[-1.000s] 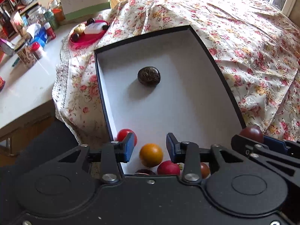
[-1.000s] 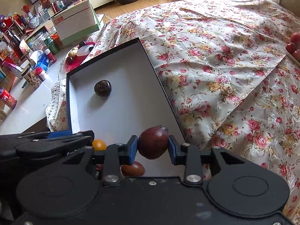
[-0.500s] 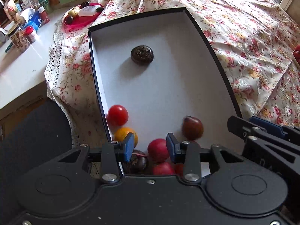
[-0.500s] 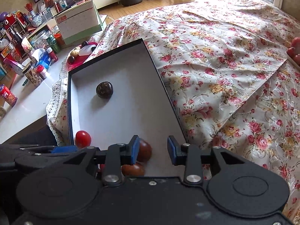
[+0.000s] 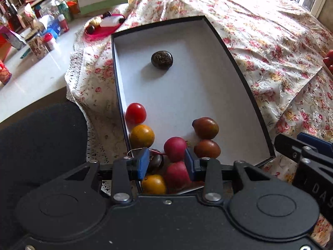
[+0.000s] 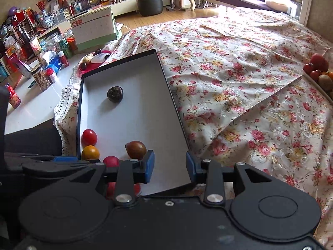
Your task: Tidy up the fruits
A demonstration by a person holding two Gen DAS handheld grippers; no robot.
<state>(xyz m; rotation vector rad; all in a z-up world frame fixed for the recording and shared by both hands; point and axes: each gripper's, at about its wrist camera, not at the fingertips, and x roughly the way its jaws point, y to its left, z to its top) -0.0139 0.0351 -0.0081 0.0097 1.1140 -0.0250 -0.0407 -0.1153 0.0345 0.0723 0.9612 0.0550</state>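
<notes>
Left wrist view. The left gripper [image 5: 166,162] hangs over the near end of the box [image 5: 239,70], jaws spread and pinching nothing; a pink fruit [image 5: 174,149] shows between them but is not touched. The fruit is clustered at the 6 o'clock end of the box: a red tomato [image 5: 135,113] and an orange fruit [image 5: 142,135] against the wall at 8 o'clock, two brown fruits [image 5: 205,128] at 4 o'clock, one just behind the other. A dark wrinkled fruit [image 5: 162,59] lies alone toward 12 o'clock.

Risk: the fruits are round and loose on a smooth floor. A jaw lowered into the tight cluster may nudge its neighbours and scatter them. The box rests on a flowered cloth [image 5: 270,37], and its near corner appears to sit at the cloth's edge; a push there could shift or tip it.

Change: one second ago this view showed only the fruits at the near wall and the lone dark one. The larger brown fruit now rests on the floor at 4 o'clock.

Right wrist view. The right gripper [image 6: 169,164] has its jaws spread and empty, over the box's near right part. The brown fruit [image 6: 136,150] lies just left of the left jaw. More fruit waits on a tray [image 6: 318,85] at 3 o'clock, well apart.

Risk: withdrawing toward 9 o'clock could clip the brown fruit and roll it.

Change: one second ago these jaws pinched that brown fruit; it is now released.
</notes>
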